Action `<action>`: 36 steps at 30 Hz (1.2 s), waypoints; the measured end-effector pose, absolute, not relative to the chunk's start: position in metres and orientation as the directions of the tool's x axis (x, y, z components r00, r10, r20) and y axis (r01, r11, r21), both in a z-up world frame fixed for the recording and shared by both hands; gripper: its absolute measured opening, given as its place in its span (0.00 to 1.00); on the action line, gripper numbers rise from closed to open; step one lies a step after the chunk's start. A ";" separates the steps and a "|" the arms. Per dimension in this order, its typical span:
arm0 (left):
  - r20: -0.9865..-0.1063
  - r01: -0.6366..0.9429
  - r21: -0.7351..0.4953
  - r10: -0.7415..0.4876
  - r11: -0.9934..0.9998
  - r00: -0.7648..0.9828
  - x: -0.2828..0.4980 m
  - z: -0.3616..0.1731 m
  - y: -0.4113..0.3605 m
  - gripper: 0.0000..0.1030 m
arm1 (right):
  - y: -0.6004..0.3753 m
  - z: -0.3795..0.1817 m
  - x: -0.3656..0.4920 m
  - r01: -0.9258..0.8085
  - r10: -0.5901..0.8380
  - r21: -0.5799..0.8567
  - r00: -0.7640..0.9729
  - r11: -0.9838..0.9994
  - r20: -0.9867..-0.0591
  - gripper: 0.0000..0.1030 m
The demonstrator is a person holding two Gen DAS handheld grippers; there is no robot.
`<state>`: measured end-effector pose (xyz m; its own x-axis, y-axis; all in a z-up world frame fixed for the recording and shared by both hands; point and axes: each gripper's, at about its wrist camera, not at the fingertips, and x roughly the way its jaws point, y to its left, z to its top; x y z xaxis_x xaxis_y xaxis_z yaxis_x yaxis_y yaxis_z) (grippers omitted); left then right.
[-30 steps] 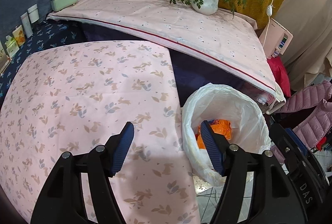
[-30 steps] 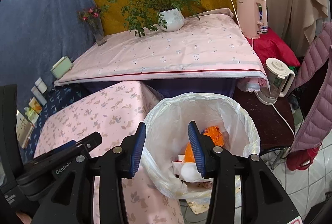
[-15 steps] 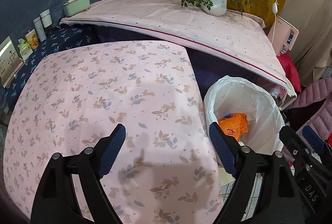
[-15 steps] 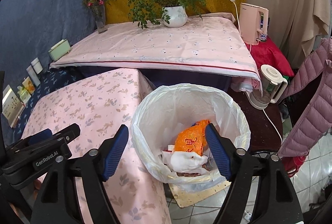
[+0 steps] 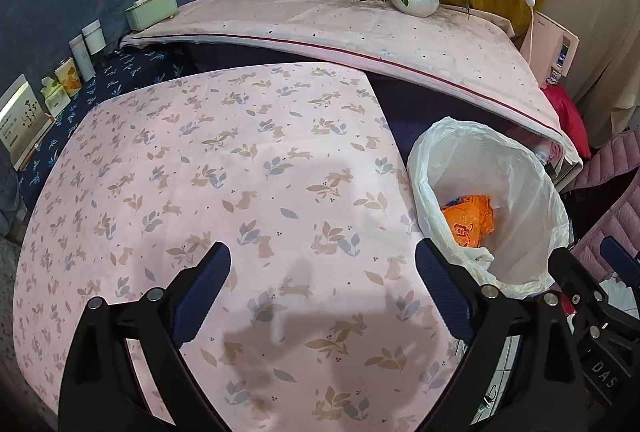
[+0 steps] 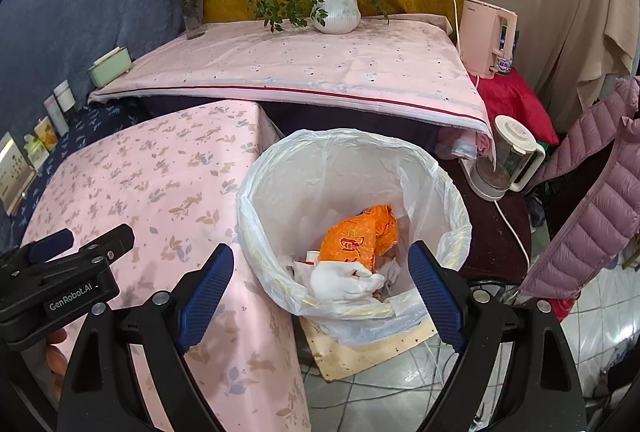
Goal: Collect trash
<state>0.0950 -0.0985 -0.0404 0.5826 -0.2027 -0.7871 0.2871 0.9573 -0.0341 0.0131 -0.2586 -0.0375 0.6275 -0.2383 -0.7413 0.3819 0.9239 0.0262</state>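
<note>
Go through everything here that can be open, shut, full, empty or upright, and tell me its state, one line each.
left gripper: jaws opening, nothing between them
right gripper: jaws opening, nothing between them
trash bin: lined, open, partly filled
orange wrapper: crumpled, inside bin
potted plant: upright
flower vase: upright
blender jug: upright, lid on

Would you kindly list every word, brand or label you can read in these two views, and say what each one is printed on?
"GenRobot.AI": on the left gripper's black body, right wrist view.
"DAS": on the right gripper's body, left wrist view.
Orange snack bag in the trash bin: red characters, unreadable.
Pink kettle: faint brand and blue sticker, unreadable.
Small cartons and card: print unreadable.
</note>
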 end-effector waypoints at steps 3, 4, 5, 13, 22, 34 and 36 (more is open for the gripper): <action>-0.791 0.289 -0.027 -0.197 0.957 0.579 0.091 -0.045 -0.099 0.88 | -0.259 -0.040 0.011 0.383 -0.237 0.027 0.624 0.923 -0.745 0.86; -0.793 0.291 -0.023 -0.195 0.956 0.577 0.090 -0.047 -0.100 0.88 | -0.259 -0.041 0.010 0.382 -0.234 0.029 0.622 0.924 -0.748 0.94; -0.796 0.293 -0.020 -0.193 0.956 0.574 0.089 -0.049 -0.101 0.88 | -0.259 -0.042 0.009 0.382 -0.232 0.030 0.620 0.924 -0.749 0.94; -0.802 0.282 -0.010 -0.176 0.960 0.571 0.084 -0.057 -0.102 0.88 | -0.256 -0.052 0.002 0.382 -0.251 -0.002 0.602 0.924 -0.758 0.93; -0.793 0.287 0.019 -0.161 0.958 0.588 0.075 -0.062 -0.107 0.88 | -0.258 -0.059 -0.004 0.391 -0.262 -0.013 0.592 0.920 -0.763 0.93; -0.782 0.300 0.039 -0.157 0.953 0.603 0.066 -0.062 -0.116 0.89 | -0.262 -0.060 -0.015 0.401 -0.282 -0.029 0.589 0.916 -0.757 0.93; -0.784 0.300 0.038 -0.157 0.953 0.600 0.066 -0.062 -0.117 0.89 | -0.263 -0.060 -0.016 0.401 -0.281 -0.027 0.591 0.916 -0.756 0.93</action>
<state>0.0656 -0.1167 -0.0622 0.6001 -0.1575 -0.7842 0.2997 0.9533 0.0379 -0.0164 -0.2625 -0.0595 0.5908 -0.2812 -0.7562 0.4010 0.9157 -0.0272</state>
